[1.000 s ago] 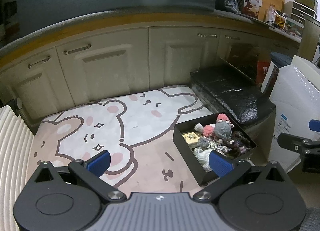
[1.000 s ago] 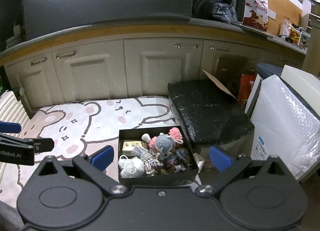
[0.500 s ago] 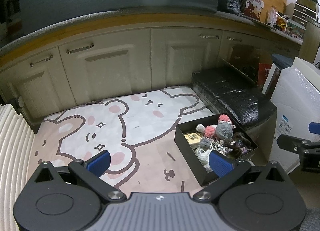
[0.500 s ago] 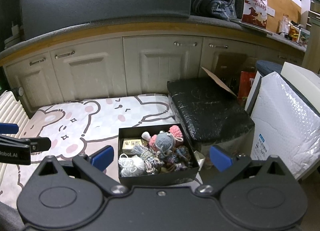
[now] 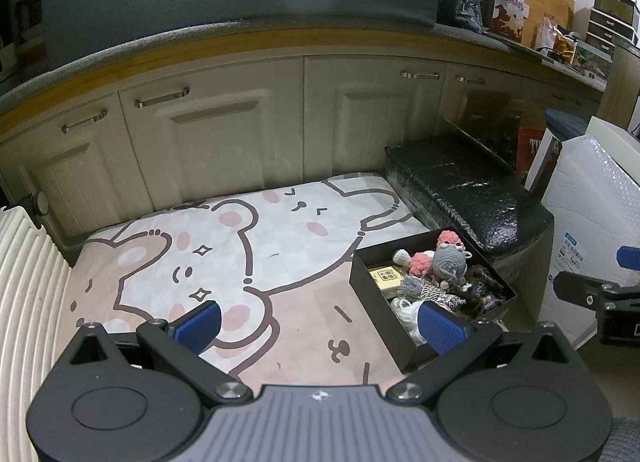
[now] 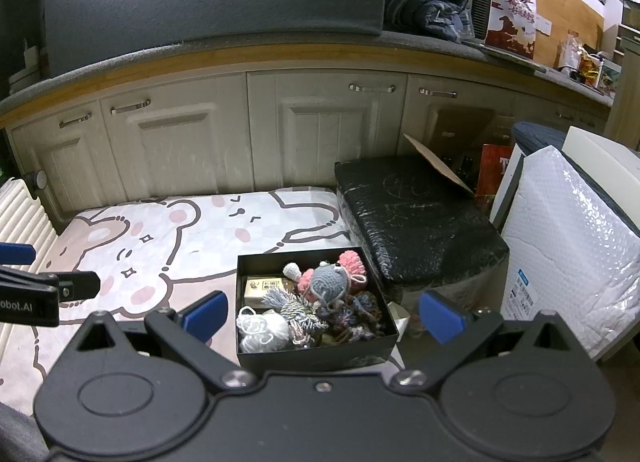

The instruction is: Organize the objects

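Cartoon-bear mat (image 6: 192, 238) holds a black box (image 6: 312, 354); left gripper (image 5: 318, 322), marked "obot.AI", and right gripper (image 6: 324, 312) both gape empty

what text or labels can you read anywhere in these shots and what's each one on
"obot.AI", cut off at the frame edge: on the left gripper body, right wrist view.
"T", white on red, the rest hidden: on the red box behind the black wrapped bundle.
Blue label with small print on the bubble-wrapped package: too small to read.
Red characters on the white bag on the counter: blurred.
Printing on the small tan box in the black box: unreadable.
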The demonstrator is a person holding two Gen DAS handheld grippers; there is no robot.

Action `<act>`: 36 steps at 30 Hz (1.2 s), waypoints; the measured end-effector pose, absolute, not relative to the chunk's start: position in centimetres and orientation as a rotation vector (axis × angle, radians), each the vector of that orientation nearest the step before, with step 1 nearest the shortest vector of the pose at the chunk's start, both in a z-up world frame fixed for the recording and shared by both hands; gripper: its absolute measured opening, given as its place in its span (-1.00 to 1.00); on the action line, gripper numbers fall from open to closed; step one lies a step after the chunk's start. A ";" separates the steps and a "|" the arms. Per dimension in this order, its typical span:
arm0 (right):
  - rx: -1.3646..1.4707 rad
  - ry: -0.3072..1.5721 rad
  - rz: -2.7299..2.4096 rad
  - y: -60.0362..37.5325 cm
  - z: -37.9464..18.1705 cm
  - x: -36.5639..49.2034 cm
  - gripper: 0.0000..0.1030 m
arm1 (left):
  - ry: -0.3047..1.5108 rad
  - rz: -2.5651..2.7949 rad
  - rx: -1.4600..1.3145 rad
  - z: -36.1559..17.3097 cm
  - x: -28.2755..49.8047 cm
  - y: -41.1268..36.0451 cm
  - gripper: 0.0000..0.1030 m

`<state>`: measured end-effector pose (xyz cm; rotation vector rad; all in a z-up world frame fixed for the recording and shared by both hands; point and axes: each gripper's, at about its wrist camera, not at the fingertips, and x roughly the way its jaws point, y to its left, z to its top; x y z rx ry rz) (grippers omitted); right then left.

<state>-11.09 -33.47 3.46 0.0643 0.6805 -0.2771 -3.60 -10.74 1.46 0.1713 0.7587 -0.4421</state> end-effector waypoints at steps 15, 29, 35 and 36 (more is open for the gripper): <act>0.069 0.685 -0.272 -33.4 3.3 -10.9 1.00 | 0.758 -0.442 0.173 1.4 -3.7 -10.8 1.00; 0.069 0.686 -0.272 -33.4 3.4 -10.9 1.00 | 0.759 -0.443 0.171 1.4 -3.7 -10.8 1.00; 0.071 0.687 -0.269 -33.4 3.3 -10.8 1.00 | 0.760 -0.444 0.168 1.4 -3.7 -10.7 1.00; 0.070 0.687 -0.269 -33.4 3.3 -10.8 1.00 | 0.760 -0.443 0.168 1.4 -3.7 -10.7 1.00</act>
